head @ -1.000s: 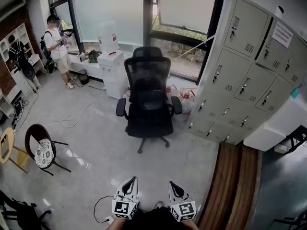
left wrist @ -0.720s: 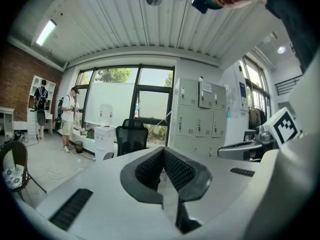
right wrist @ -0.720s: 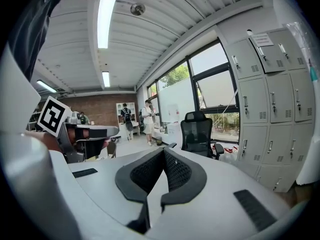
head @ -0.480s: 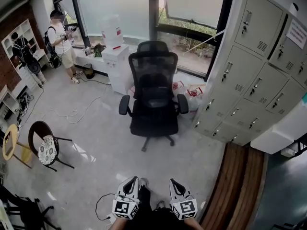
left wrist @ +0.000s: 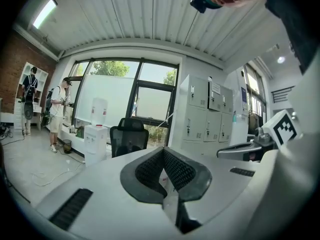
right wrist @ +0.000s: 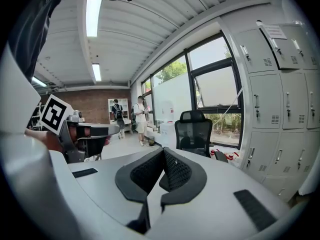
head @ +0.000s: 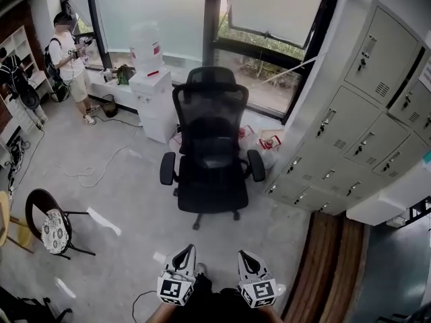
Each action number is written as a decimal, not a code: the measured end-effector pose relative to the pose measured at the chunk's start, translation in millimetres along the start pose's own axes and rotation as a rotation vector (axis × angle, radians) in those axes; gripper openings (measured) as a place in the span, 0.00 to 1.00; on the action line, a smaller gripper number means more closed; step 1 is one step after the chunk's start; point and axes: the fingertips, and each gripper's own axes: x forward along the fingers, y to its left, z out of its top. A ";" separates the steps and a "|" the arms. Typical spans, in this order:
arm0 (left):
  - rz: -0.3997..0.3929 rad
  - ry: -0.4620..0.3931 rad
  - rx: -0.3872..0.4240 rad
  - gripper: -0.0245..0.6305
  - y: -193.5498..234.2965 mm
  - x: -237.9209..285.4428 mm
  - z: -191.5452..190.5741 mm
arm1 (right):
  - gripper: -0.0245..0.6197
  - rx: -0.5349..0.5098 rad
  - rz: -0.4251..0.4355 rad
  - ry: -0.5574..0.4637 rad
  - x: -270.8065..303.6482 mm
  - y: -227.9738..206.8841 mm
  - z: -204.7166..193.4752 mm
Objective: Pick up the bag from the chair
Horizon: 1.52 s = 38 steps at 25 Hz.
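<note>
Two white bags (head: pixel 269 143) behind chair (head: pixel 207 182)

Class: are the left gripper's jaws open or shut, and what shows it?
Shut. In the left gripper view, the two black pads of the left gripper meet at the tips, with nothing between them.

Grey floor (head: pixel 135 210), black office chair (head: pixel 207 157) on it, loose white cable (head: pixel 94 171)

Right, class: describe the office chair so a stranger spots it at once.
Find the big window. Before it, between the white water dispenser and the grey lockers, stands the office chair. Only it is black mesh with armrests.
</note>
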 end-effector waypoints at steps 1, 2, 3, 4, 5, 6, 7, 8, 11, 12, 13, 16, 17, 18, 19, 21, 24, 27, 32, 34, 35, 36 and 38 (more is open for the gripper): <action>-0.007 0.002 0.006 0.03 8.8 8.6 3.8 | 0.04 0.002 -0.006 -0.002 10.9 -1.6 5.0; -0.012 0.004 0.013 0.04 17.7 17.8 7.1 | 0.04 0.006 -0.012 -0.004 22.2 -4.1 9.4; -0.015 0.008 0.018 0.04 26.1 27.1 10.1 | 0.04 0.011 -0.017 -0.003 33.4 -7.2 13.2; -0.016 0.011 0.017 0.04 33.2 35.5 12.9 | 0.04 0.017 -0.020 0.001 43.4 -10.4 16.1; -0.017 0.014 0.011 0.04 38.9 42.5 15.0 | 0.04 0.022 -0.021 0.008 52.0 -13.5 18.0; -0.016 0.018 0.003 0.04 43.8 48.7 16.2 | 0.04 0.025 -0.021 0.017 59.9 -16.3 19.1; -0.013 0.022 -0.007 0.04 49.0 55.2 16.1 | 0.04 0.026 -0.020 0.025 68.2 -19.2 19.5; -0.008 0.029 -0.016 0.04 54.9 62.8 15.0 | 0.03 0.028 -0.018 0.032 77.5 -22.7 19.7; 0.001 0.048 -0.030 0.04 72.1 94.2 12.3 | 0.04 0.032 -0.009 0.041 110.2 -38.0 22.5; 0.002 0.050 -0.029 0.04 75.6 105.3 12.8 | 0.04 0.031 -0.004 0.043 120.7 -44.6 23.9; 0.004 0.051 -0.026 0.04 77.9 116.4 13.8 | 0.04 0.028 0.002 0.046 130.8 -52.0 25.2; 0.016 0.057 -0.014 0.04 83.2 152.8 18.0 | 0.04 0.027 0.024 0.051 162.3 -78.7 30.8; 0.024 0.061 -0.009 0.04 85.6 165.4 19.4 | 0.04 0.027 0.033 0.051 173.4 -88.1 33.2; 0.033 0.063 -0.006 0.04 88.3 178.3 21.0 | 0.04 0.026 0.043 0.051 184.7 -97.5 36.3; 0.044 0.064 -0.004 0.04 91.4 191.8 22.9 | 0.04 0.021 0.055 0.049 196.6 -107.1 40.2; 0.065 0.064 -0.009 0.04 96.7 217.5 26.8 | 0.04 0.002 0.081 0.049 219.7 -125.3 48.0; 0.088 0.065 -0.016 0.04 101.8 246.7 30.7 | 0.04 -0.013 0.110 0.062 248.0 -147.1 53.8; 0.101 0.070 -0.017 0.03 111.0 277.2 32.5 | 0.03 -0.015 0.117 0.069 277.4 -167.7 56.9; 0.122 0.092 -0.028 0.04 126.6 314.8 25.9 | 0.03 0.005 0.123 0.113 314.4 -190.6 45.3; 0.131 0.095 -0.029 0.04 136.7 333.6 22.1 | 0.04 0.001 0.124 0.128 331.6 -201.0 40.0; 0.135 0.098 -0.033 0.03 142.4 343.1 19.4 | 0.04 0.000 0.122 0.138 340.0 -206.4 37.1; 0.138 0.103 -0.039 0.03 148.5 352.4 16.3 | 0.04 0.001 0.119 0.150 348.3 -211.6 34.1; 0.141 0.118 -0.051 0.04 162.1 370.6 9.4 | 0.04 0.004 0.112 0.171 365.5 -220.9 28.6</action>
